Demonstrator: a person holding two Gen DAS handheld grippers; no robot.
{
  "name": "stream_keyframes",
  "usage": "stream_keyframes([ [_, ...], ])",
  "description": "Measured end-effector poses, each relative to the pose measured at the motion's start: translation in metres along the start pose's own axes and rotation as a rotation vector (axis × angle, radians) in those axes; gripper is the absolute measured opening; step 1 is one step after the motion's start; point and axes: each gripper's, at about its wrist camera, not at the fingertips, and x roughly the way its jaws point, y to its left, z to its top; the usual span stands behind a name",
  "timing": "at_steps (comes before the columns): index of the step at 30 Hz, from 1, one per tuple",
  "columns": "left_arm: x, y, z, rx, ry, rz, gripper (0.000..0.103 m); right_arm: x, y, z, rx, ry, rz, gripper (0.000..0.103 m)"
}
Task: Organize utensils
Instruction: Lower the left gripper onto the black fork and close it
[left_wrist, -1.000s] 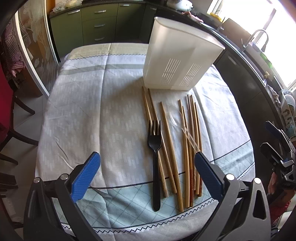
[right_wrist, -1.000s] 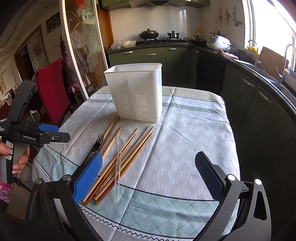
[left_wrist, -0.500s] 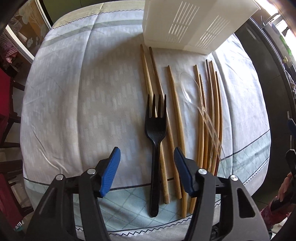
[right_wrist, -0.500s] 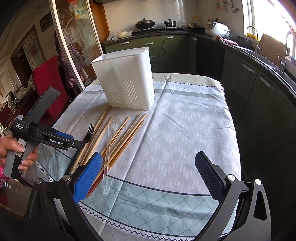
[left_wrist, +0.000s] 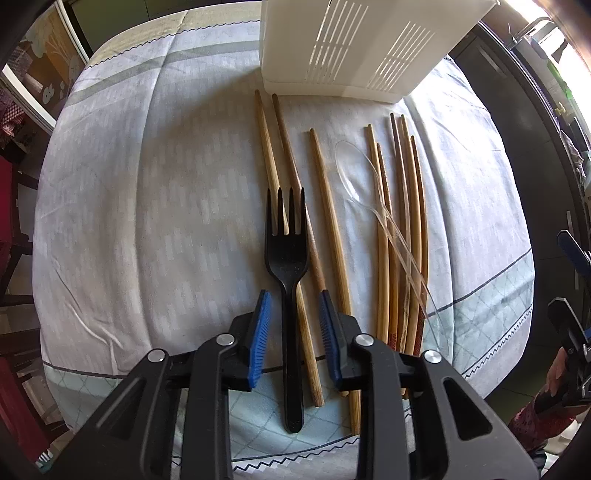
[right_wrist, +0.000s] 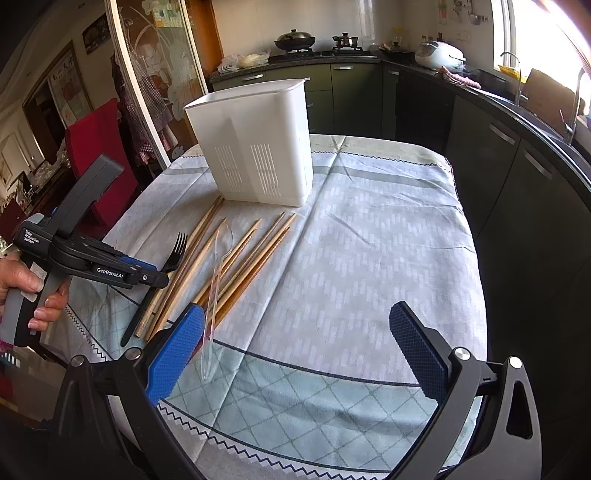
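Observation:
A black plastic fork (left_wrist: 287, 258) lies on the tablecloth over several wooden chopsticks (left_wrist: 328, 218), tines toward the white slotted utensil holder (left_wrist: 354, 48). My left gripper (left_wrist: 293, 314) is low over the fork's handle, its blue pads on either side with small gaps, narrowly open. A clear plastic spoon (left_wrist: 373, 206) lies across the right-hand chopsticks. In the right wrist view the left gripper (right_wrist: 155, 277) sits over the fork (right_wrist: 177, 251). My right gripper (right_wrist: 295, 354) is wide open and empty above the table's near edge, beside the spoon (right_wrist: 216, 291).
The holder (right_wrist: 258, 144) stands upright at the table's far side. The table (right_wrist: 369, 240) has a patterned cloth. A red chair (right_wrist: 99, 147) stands left of it. Dark kitchen counters (right_wrist: 517, 122) run along the right and back.
My left gripper has moved down and forward over the fork's handle, and its jaws have closed from wide to narrow. The right gripper has barely shifted.

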Motion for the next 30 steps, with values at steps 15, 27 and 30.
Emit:
stream_keyframes([
  [15,-0.005,0.015,-0.001,-0.003,-0.01,-0.038,0.009,0.005,0.014,0.007,-0.041,0.021,0.012,0.099],
  [27,-0.055,0.051,-0.016,-0.006,-0.169,-0.014,0.009,0.058,0.074,0.07,-0.193,0.218,0.119,0.079],
  [30,-0.066,0.063,-0.021,-0.017,-0.202,-0.013,0.009,0.085,0.09,0.078,-0.22,0.309,0.12,0.06],
])
